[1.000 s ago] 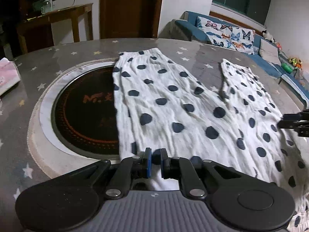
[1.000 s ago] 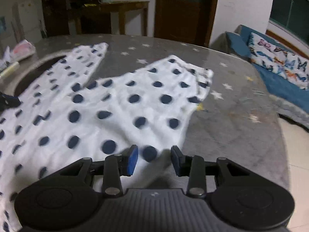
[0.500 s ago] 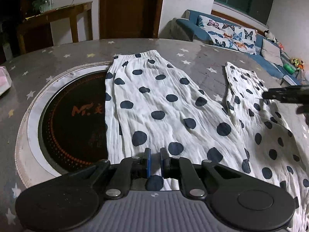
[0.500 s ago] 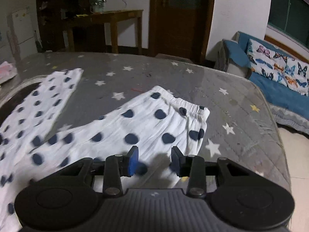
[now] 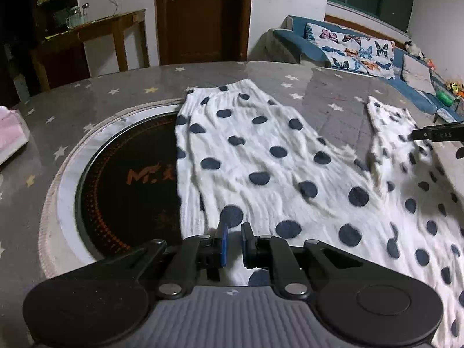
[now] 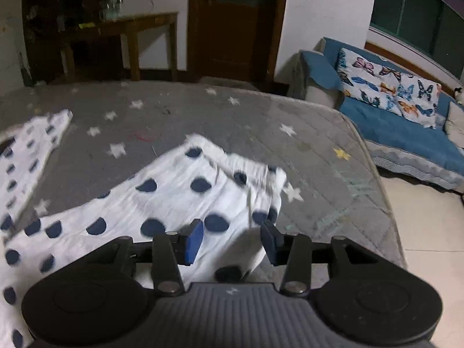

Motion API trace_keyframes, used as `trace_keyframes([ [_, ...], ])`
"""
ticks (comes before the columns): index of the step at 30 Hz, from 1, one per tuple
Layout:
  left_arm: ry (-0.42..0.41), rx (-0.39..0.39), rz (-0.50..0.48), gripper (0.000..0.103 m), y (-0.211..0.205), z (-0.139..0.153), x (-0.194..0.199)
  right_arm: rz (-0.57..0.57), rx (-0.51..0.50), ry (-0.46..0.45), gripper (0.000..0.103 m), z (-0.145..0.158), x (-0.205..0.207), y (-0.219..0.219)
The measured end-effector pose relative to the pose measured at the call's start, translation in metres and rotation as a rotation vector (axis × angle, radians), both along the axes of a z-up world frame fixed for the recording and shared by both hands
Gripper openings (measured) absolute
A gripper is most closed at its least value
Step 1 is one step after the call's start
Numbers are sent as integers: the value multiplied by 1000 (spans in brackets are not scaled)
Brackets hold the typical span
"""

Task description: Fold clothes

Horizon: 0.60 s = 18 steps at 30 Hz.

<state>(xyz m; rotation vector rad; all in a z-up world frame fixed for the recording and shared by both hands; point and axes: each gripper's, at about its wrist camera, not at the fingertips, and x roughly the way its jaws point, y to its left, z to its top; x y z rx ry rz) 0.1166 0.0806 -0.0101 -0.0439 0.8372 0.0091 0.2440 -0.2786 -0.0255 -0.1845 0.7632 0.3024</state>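
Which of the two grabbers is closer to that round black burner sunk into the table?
Left. The left gripper sits at the burner's near right edge, on the polka-dot trousers. The right gripper is over the far trouser leg, well away.

- Lighting: dim indoor light, dark windows (image 5: 374, 0); white walls brightest.
- Glare: pale sheen on the bench (image 5: 327, 98) in the left wrist view.
- Blur: right wrist view smeared by motion, worst on the polka-dot garment (image 6: 174, 200); left wrist view sharper.
- Distortion: fisheye bending, dark vignetted corners.
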Motion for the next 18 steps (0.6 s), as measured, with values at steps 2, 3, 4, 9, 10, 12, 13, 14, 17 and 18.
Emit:
trace_keyframes([
  [2, -6, -3, -10, 12, -5, 1, 8, 6, 14, -9, 43, 0, 4, 3],
  [3, -8, -5, -15, 12, -8, 2, 12, 4, 13, -7, 43, -1, 7, 5],
  [4, -6, -5, -18, 12, -9, 1, 17, 3, 13, -6, 43, -1, 10, 6],
  [9, 3, 14, -25, 12, -11, -4, 30, -13, 14, 7, 44, -9, 21, 2],
  [10, 6, 15, -25, 12, -11, -4, 31, -24, 8, 6, 44, -9, 22, 1],
  [12, 8, 22, -23, 13, -12, -2, 29, -27, -3, 0, 44, -5, 17, -2],
  [13, 7, 23, -24, 14, -12, -1, 28, -16, -2, -3, 44, -2, 12, -2],
  [14, 5, 24, -26, 14, -13, 1, 26, 1, 3, -3, 44, 2, 4, -2],
  [17, -7, 19, -52, 27, -21, 9, 14, 69, 21, 3, 44, 13, -24, 1],
  [18, -12, 17, -69, 29, -25, 12, 8, 98, 25, 9, 44, 14, -37, 3],
])
